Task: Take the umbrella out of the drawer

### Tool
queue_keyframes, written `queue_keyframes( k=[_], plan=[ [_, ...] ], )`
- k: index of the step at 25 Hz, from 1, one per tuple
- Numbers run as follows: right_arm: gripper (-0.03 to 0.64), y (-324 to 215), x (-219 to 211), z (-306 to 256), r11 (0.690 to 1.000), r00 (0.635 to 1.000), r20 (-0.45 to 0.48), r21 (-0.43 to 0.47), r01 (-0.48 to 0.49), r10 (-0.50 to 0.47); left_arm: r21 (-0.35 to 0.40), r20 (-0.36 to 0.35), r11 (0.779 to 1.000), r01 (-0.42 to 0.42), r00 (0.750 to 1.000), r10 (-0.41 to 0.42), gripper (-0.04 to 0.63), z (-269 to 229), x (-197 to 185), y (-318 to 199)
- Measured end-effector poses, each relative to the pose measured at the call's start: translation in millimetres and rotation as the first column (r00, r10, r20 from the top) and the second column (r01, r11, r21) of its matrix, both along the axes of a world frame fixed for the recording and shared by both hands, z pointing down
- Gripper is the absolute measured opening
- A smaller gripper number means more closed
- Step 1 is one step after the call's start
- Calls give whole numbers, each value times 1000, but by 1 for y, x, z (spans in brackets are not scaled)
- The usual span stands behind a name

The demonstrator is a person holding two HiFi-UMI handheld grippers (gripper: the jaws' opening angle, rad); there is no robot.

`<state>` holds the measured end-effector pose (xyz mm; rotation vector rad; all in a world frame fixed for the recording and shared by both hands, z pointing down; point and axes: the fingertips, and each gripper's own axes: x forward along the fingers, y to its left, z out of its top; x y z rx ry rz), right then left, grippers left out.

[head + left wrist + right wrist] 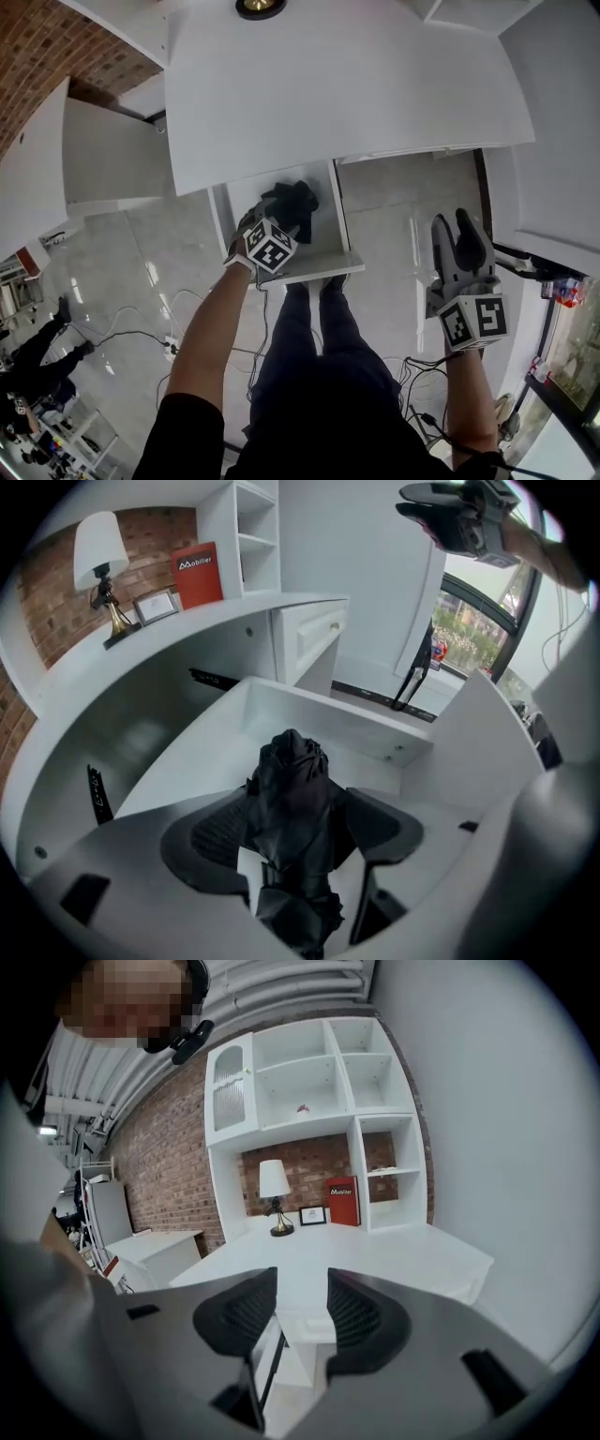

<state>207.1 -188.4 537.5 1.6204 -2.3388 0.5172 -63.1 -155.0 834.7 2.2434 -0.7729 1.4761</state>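
A folded black umbrella point(298, 199) lies in the open white drawer point(319, 267) under the desk. My left gripper point(267, 225) points steeply down into that drawer. In the left gripper view the umbrella point(292, 799) stands between the wide-apart pads point(208, 841), and the gripper point(295, 832) is open around it; I see no pad pressing on the fabric. My right gripper point(452, 225) hangs over the floor to the right of the drawer. In its own view the right gripper point(302, 1312) is open, with nothing between its pads.
The white desk top point(347, 84) overhangs the back of the drawer. A lamp point(101, 560), a picture frame and a red book point(197, 574) stand on the desk. Cables point(141, 333) lie on the floor at the left. The person's legs point(314, 347) stand at the drawer front.
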Motion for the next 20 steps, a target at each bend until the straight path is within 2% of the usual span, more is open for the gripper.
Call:
queue_keyframes(
  k=[3,10,20],
  plan=[
    [167,5,1,23,999,1000,-28,-37,-2,1,-44,18,999,-12,1000,12,318,26,0,1],
    [169,5,1,59,995,999,-46,-103,-15,10,-92,52,995,-26,998,31,330,65,0,-2],
    [169,5,3,74,991,999,-49,-131,-28,22,-118,110,993,-21,993,34,327,86,0,-3]
  ],
)
